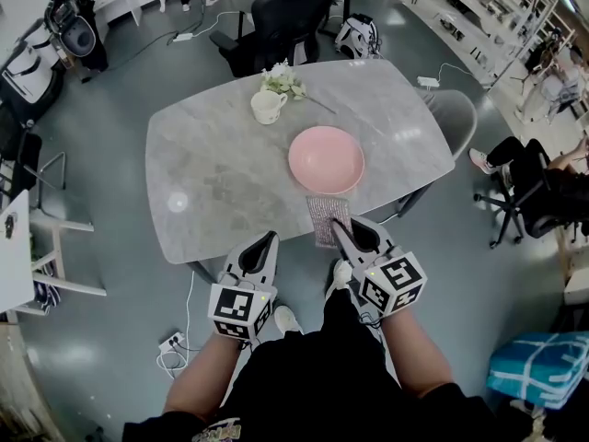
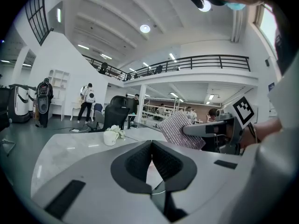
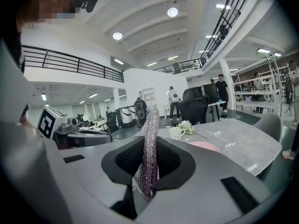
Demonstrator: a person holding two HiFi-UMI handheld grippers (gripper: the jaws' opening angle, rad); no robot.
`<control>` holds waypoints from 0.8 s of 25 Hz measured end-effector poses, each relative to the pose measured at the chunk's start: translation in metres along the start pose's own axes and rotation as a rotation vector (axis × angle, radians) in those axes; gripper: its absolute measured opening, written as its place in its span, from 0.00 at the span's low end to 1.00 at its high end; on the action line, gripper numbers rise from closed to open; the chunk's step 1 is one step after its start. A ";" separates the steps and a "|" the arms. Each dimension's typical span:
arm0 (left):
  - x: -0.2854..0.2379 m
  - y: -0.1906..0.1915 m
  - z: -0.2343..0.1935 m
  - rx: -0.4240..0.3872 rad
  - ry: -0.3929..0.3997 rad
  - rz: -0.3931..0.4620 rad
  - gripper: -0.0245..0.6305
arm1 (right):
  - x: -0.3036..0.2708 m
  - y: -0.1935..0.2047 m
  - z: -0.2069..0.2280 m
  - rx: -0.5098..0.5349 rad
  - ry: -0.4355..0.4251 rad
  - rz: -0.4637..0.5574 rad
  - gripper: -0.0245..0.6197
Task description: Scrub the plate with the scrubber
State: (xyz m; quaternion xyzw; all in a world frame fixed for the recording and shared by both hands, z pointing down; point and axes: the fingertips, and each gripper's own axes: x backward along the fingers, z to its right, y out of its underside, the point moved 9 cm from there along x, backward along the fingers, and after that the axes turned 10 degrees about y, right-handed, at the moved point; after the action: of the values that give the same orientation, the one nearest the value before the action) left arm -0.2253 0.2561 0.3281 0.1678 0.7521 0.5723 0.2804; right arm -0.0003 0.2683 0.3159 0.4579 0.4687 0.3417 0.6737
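near the pink plate, right tool grips the scrubber; left tool closed.

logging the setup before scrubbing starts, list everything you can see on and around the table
table: one, grey marble, centre of the head view
plate: one, pink, on the table's near right part
mug: one, white, far side of the table
flowers: one small bunch, white, just behind the mug
scrubber: one, silvery, at the table's near edge, in front of the plate
office chair: one, black, beyond the table's far side
side chair: one, grey, at the table's right end
left gripper: one, grey, jaws shut and empty
right gripper: one, grey, jaws shut on the scrubber
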 end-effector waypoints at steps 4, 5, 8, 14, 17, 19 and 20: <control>-0.021 -0.001 -0.010 0.021 -0.025 -0.003 0.06 | -0.018 -0.004 0.019 -0.003 -0.011 -0.013 0.15; -0.028 -0.001 -0.011 0.027 -0.032 -0.005 0.06 | -0.022 -0.005 0.026 -0.004 -0.016 -0.016 0.15; -0.051 -0.003 -0.014 0.038 -0.056 -0.013 0.06 | -0.035 -0.008 0.050 -0.009 -0.036 -0.026 0.15; -0.099 -0.008 -0.025 0.058 -0.108 -0.033 0.06 | -0.069 -0.014 0.100 -0.020 -0.076 -0.048 0.15; -0.121 -0.010 -0.031 0.069 -0.133 -0.043 0.06 | -0.087 -0.017 0.123 -0.027 -0.095 -0.062 0.15; -0.135 -0.009 -0.037 0.081 -0.149 -0.047 0.06 | -0.101 -0.017 0.136 -0.029 -0.110 -0.073 0.15; -0.142 -0.009 -0.041 0.088 -0.157 -0.048 0.06 | -0.107 -0.018 0.142 -0.031 -0.119 -0.078 0.15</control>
State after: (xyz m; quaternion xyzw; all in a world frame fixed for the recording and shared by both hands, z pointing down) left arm -0.1383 0.1407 0.3598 0.2063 0.7561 0.5169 0.3445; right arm 0.0990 0.1246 0.3537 0.4485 0.4399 0.2947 0.7200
